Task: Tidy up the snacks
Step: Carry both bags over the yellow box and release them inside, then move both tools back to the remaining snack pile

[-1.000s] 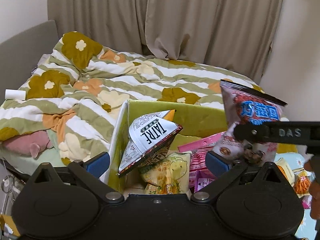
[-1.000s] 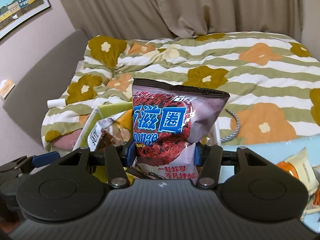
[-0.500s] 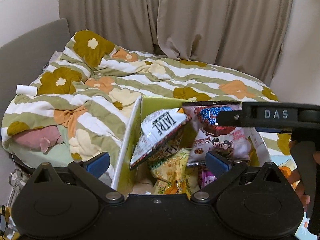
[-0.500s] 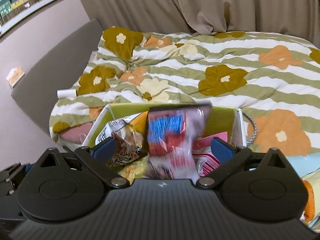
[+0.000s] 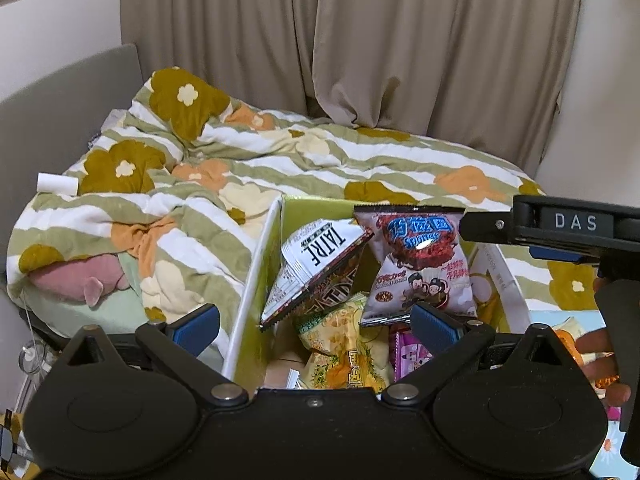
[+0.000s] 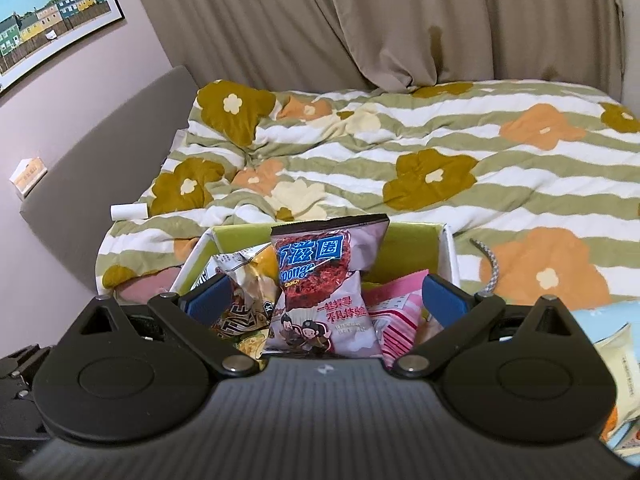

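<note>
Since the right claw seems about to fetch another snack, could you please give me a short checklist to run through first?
1. Right claw open and empty: ok.
2. Purple Sponge bag released, standing in the green box: ok.
3. Bag settled so it cannot tip: cannot tell.
4. Left claw open and empty: ok.
5. Room in the box beside the TATRE bag: cannot tell.
6. More snacks waiting, such as the pale packet on the right: ok.

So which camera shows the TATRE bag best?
The left wrist view: the TATRE bag shows whole there, name readable, leaning in the box. In the right wrist view, a fingertip and the Sponge bag cover most of it.
</note>
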Demonstrator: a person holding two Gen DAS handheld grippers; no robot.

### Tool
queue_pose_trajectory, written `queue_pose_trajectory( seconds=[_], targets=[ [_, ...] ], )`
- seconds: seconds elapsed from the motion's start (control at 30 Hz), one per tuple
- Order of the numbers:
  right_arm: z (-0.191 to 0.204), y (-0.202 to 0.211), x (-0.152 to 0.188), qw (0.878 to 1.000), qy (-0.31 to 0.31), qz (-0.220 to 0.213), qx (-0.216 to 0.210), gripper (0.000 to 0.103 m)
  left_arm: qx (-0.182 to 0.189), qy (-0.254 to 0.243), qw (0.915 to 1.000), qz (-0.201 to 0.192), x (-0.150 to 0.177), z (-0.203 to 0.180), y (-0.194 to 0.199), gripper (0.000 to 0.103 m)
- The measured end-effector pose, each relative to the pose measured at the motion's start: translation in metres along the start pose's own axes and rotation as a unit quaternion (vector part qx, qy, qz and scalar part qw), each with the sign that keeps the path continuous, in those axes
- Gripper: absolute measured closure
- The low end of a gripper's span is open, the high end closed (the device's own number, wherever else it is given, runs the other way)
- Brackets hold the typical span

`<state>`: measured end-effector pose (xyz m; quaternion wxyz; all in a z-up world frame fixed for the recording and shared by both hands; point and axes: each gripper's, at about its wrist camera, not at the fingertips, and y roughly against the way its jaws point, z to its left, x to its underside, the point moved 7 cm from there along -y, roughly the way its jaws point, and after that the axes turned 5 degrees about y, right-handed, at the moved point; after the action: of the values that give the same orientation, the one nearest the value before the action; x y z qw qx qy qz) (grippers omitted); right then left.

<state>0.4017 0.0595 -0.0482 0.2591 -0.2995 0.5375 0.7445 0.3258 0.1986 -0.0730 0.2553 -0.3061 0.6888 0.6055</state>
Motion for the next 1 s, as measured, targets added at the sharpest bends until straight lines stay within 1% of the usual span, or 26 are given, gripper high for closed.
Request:
queue_pose_trajectory(
  seconds=[0.17, 0.33, 0.47, 0.57, 0.77, 0.87, 1.0],
  targets=[
    [0.004, 0.021, 0.001, 1.000, 0.001, -0.017, 0.007, 0.000, 0.001, -0.005, 0.9999, -0.010, -0.002, 0.000, 0.015, 0.000],
    [0.010, 0.045, 0.005, 1.000, 0.001, -0.016, 0.016, 0.000, 0.005, -0.022, 0.9995, -0.022, -0.003, -0.004, 0.033, 0.000],
    [0.008, 0.072, 0.012, 0.999, -0.013, -0.028, 0.028, 0.000, 0.025, -0.033, 0.9986, -0.033, 0.000, -0.016, 0.045, 0.000],
    [0.001, 0.095, 0.018, 0.998, -0.019, -0.038, 0.047, 0.000, 0.040, -0.044, 0.9976, -0.036, 0.006, -0.031, 0.053, 0.000],
    [-0.038, 0.143, 0.039, 0.993, -0.036, -0.061, 0.097, 0.000, 0.064, -0.055, 0.9958, -0.037, 0.019, -0.065, 0.066, 0.000],
    [-0.065, 0.166, 0.053, 0.991, -0.041, -0.059, 0.109, 0.000, 0.068, -0.065, 0.9947, -0.043, 0.029, -0.086, 0.074, 0.000],
    [-0.096, 0.192, 0.076, 0.992, -0.038, -0.053, 0.112, 0.000, 0.072, -0.075, 0.9936, -0.045, 0.045, -0.121, 0.083, 0.000]
  ],
)
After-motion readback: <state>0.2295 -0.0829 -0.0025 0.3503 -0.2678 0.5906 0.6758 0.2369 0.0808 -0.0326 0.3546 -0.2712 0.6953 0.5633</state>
